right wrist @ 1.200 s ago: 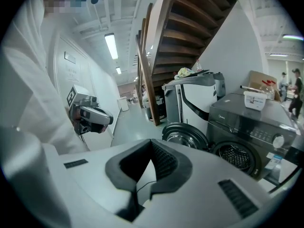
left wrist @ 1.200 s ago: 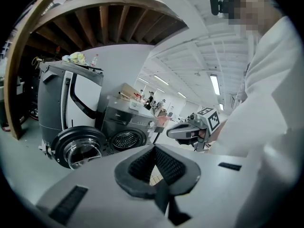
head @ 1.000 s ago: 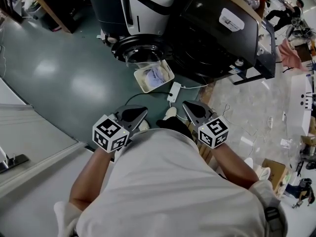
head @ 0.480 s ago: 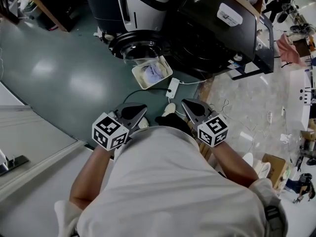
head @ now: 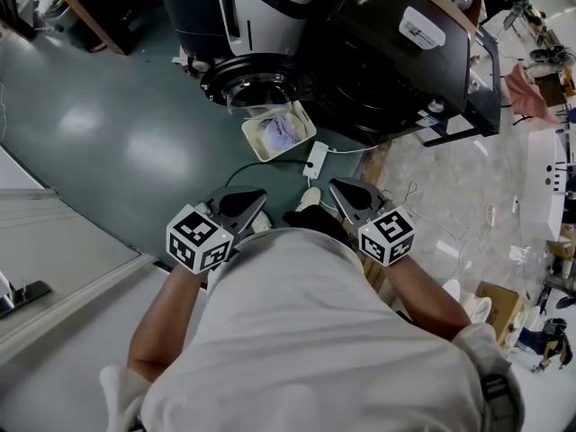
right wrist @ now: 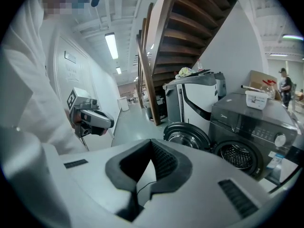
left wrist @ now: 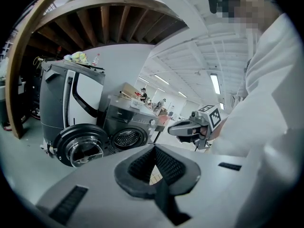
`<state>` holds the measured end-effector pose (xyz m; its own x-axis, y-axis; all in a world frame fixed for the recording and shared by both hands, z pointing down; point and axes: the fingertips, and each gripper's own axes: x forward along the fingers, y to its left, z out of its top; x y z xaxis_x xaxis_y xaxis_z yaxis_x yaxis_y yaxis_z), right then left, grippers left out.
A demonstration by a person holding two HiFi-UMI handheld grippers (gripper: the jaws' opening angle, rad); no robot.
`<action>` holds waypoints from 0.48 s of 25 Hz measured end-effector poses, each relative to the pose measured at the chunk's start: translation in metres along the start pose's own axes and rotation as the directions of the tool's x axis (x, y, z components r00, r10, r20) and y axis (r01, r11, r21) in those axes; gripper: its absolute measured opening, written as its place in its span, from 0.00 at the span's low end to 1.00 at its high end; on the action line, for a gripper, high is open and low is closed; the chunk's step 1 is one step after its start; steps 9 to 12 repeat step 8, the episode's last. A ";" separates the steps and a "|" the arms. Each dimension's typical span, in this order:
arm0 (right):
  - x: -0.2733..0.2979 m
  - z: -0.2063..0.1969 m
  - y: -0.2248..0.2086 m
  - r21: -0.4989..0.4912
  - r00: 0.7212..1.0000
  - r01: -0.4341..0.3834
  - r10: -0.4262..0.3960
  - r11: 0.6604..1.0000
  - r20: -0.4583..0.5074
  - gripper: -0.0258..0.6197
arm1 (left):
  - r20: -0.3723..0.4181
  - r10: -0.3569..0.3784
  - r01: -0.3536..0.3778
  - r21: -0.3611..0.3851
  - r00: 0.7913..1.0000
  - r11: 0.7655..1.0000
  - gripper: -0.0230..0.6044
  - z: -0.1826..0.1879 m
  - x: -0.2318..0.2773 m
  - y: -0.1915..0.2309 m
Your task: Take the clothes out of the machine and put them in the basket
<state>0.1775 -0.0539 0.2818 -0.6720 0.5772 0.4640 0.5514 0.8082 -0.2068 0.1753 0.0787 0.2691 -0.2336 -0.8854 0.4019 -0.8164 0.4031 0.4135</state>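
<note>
A dark front-loading machine (head: 387,70) stands ahead, its round door (head: 255,84) swung open to the left. The bare drum (right wrist: 236,156) shows in the right gripper view. On the green floor under the door sits a cream basket (head: 259,156) with a pale cloth (head: 279,135) in it. My left gripper (head: 243,203) and right gripper (head: 346,194) hang side by side near my body, well short of the machine. Both are shut and empty, their jaws meeting at the tips (left wrist: 154,147) (right wrist: 152,141). Each gripper view shows the other gripper (left wrist: 190,127) (right wrist: 90,118).
A taller white and black machine (head: 270,7) stands left of the dark one. A white power strip (head: 316,162) with its cable lies on the floor between the basket and my feet. A wooden stair (right wrist: 190,27) rises behind. Pale marble floor (head: 468,214) lies to the right.
</note>
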 end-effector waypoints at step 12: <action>0.012 0.003 0.008 -0.015 1.000 -0.010 0.010 1.000 -0.009 0.05 | 0.006 0.011 -0.011 -0.010 1.000 1.000 0.03 -0.004 -0.011 0.009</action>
